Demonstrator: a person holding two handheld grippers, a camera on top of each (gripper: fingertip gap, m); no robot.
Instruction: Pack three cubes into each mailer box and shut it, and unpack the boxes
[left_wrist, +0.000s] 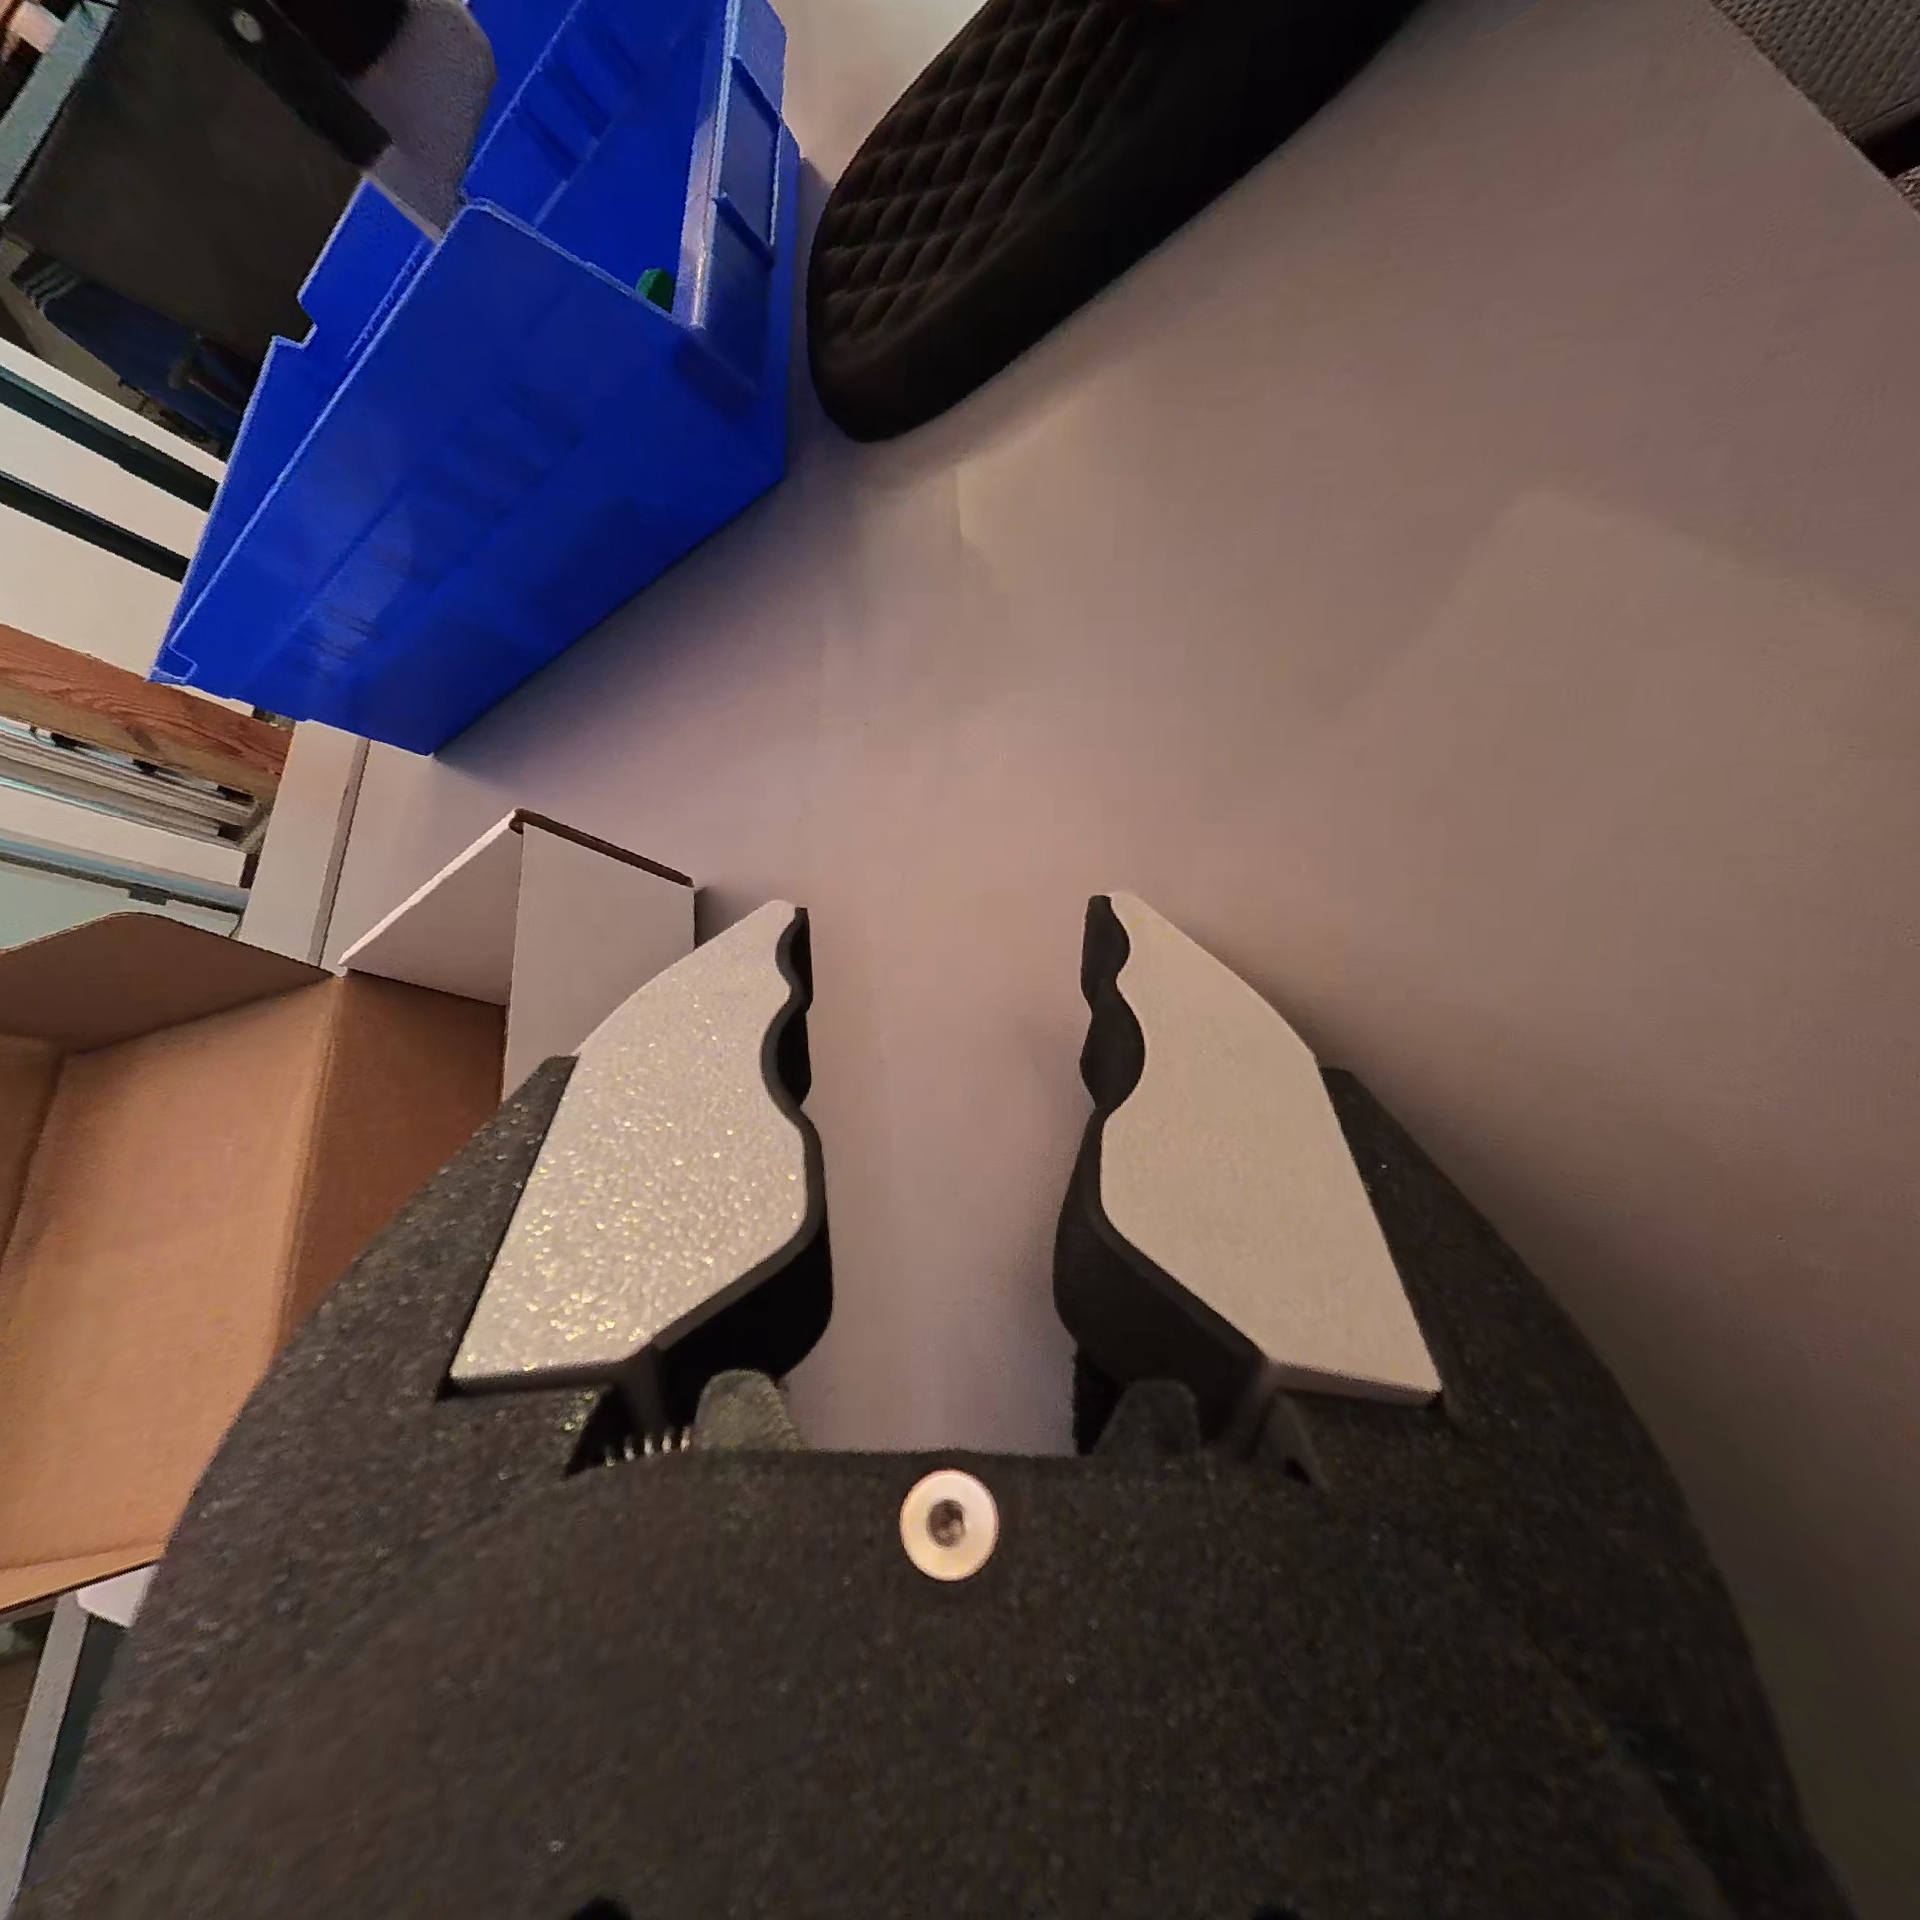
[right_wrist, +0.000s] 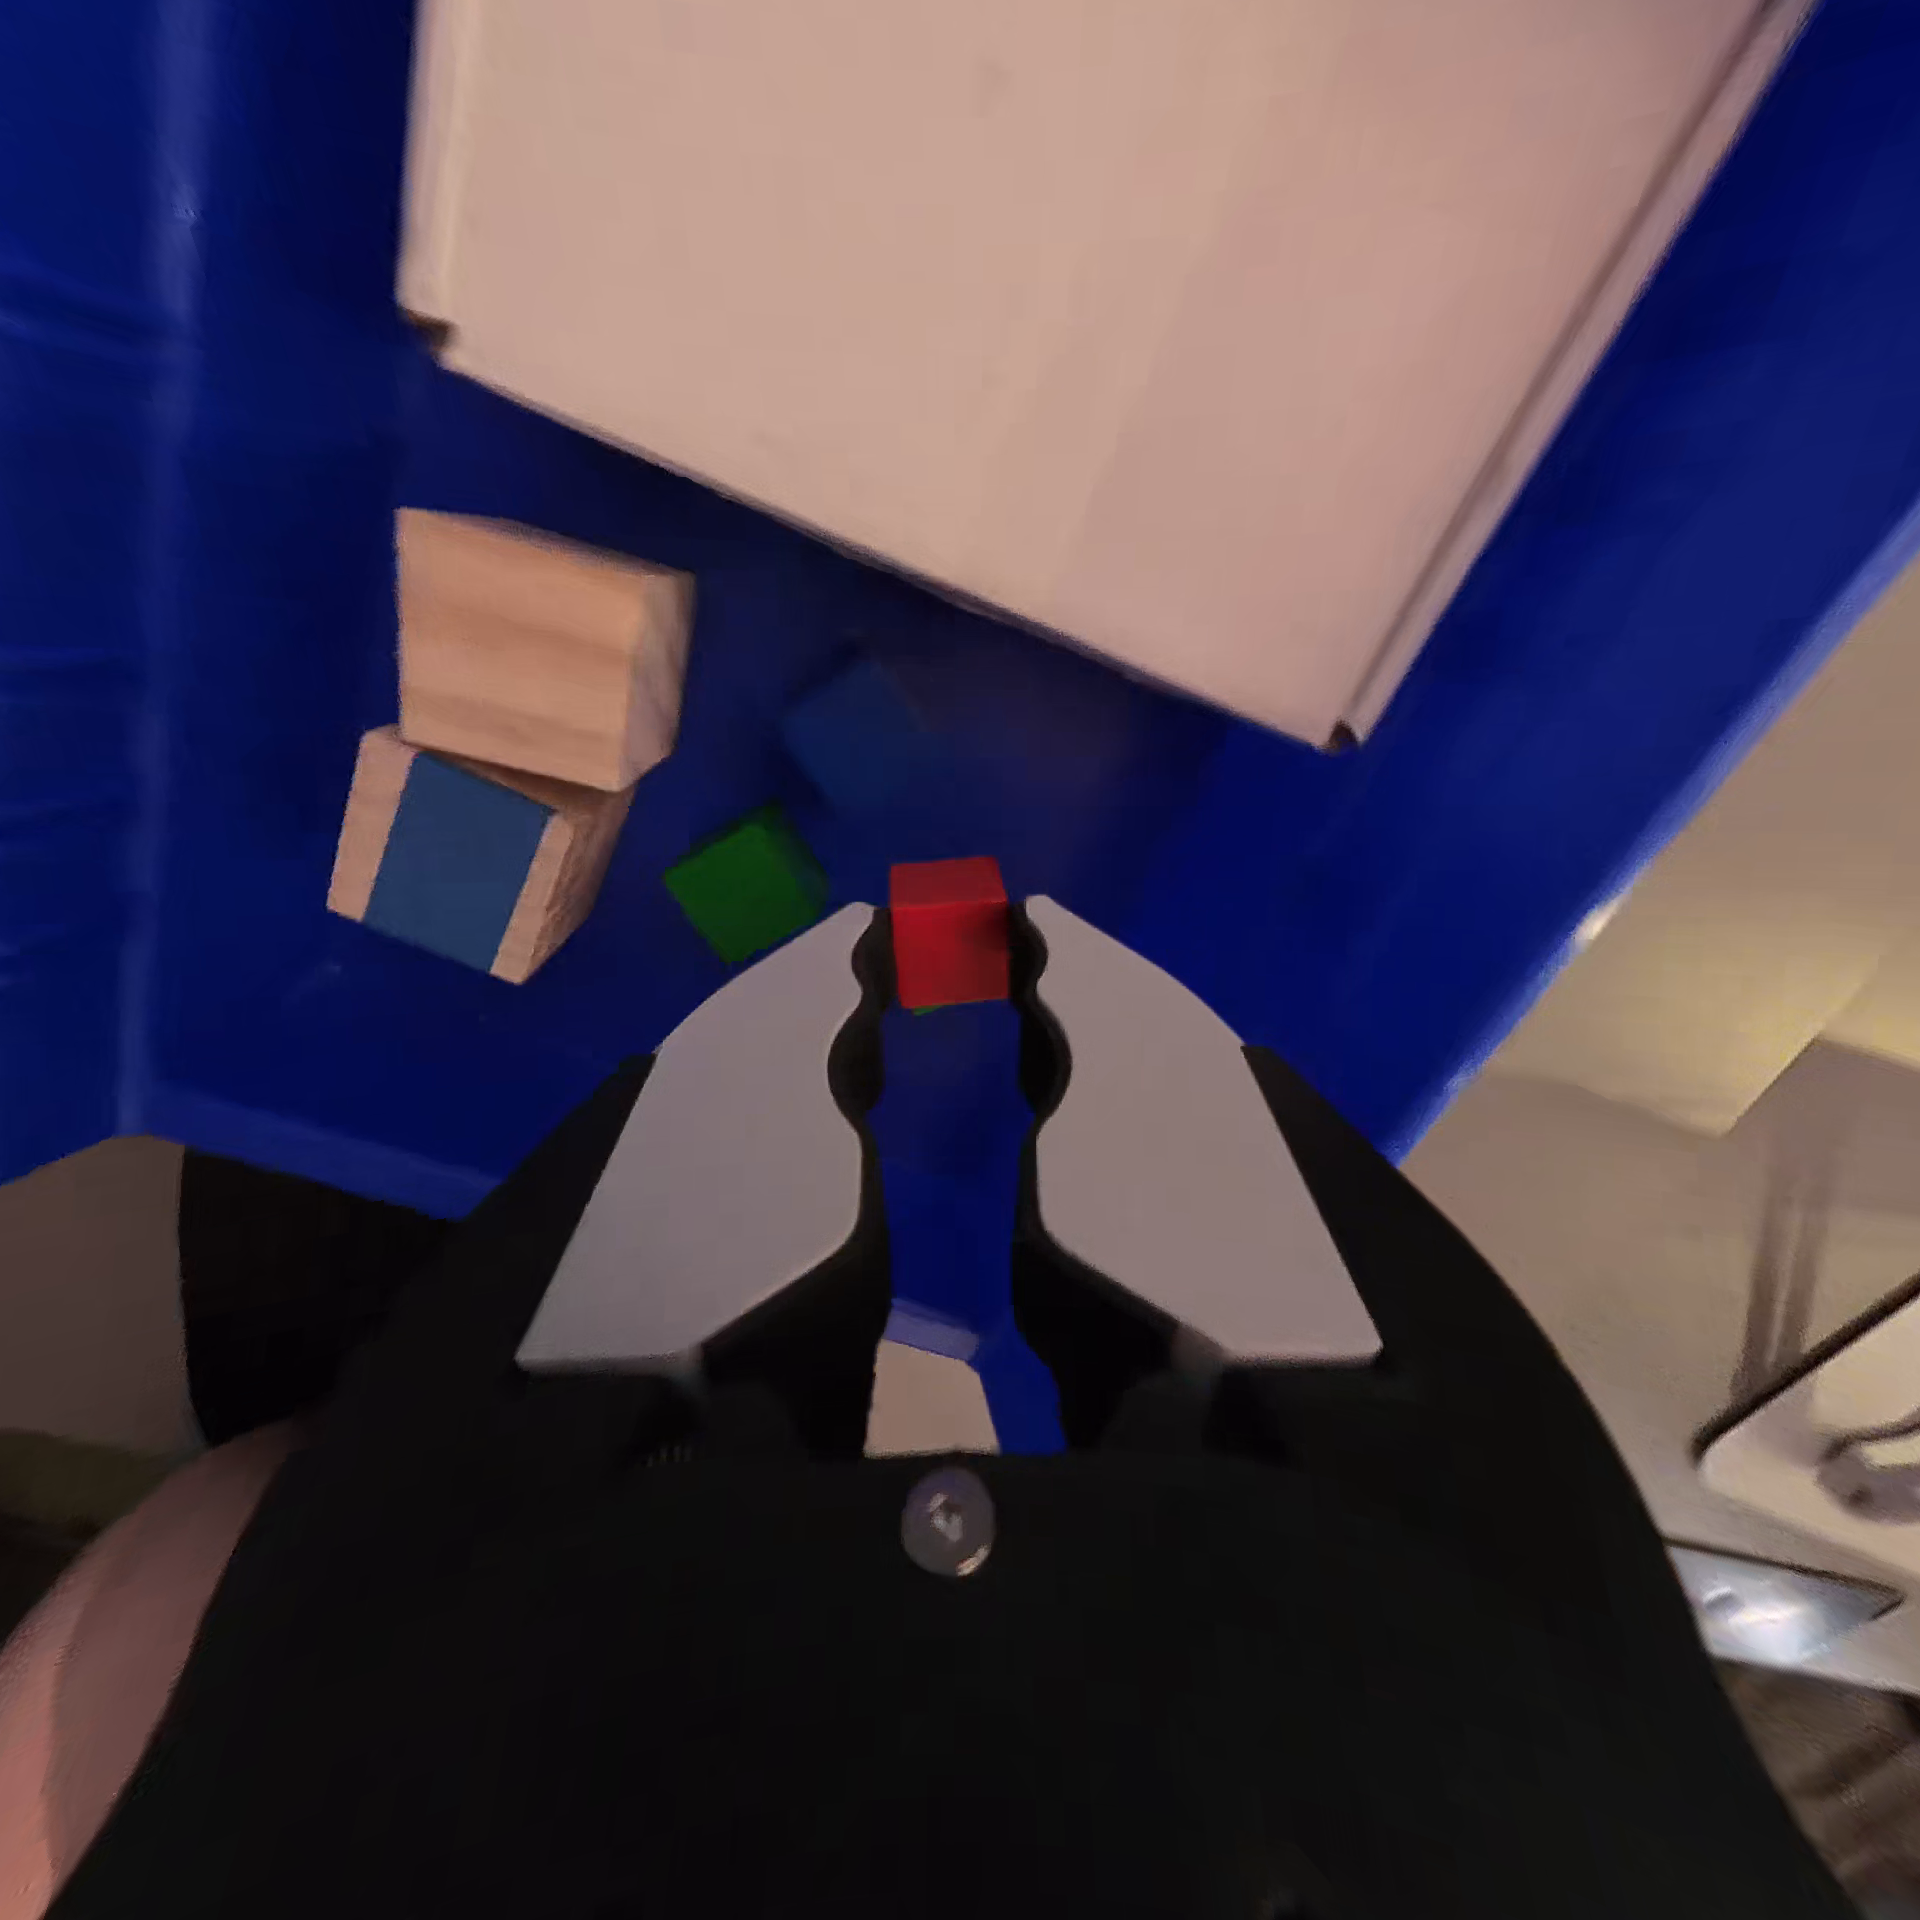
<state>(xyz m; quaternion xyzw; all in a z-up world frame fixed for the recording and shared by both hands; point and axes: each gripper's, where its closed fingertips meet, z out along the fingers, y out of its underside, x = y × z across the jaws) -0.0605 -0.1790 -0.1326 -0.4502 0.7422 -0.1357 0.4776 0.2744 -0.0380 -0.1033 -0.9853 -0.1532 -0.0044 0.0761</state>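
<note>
One cube in grip: red cube (right_wrist: 951, 928), pinched at the tips of the right gripper (right_wrist: 948, 935), jaws narrowed onto its two side faces, over the blue bin (right_wrist: 1299, 935).
Handling: small, rigid, light, prob. painted wood w/ smooth faces; could slip or twist, so hold flat opposite faces square, near mid-height.
Left gripper (left_wrist: 945, 914): jaws apart, nothing between them, over bare table (left_wrist: 1351, 727).
Boxes, left view: one brown carton (left_wrist: 208, 1195) open at left, one white mailer box (left_wrist: 582, 956) just beside it, top open.
Bin, right view, L to R: two larger wooden blocks (right_wrist: 530, 644), one w/ a blue face; one green cube (right_wrist: 743, 883); one blue cube (right_wrist: 868, 743), dim, maybe not a cube; one closed white mailer (right_wrist: 1039, 312).
Small cubes counted: three.
</note>
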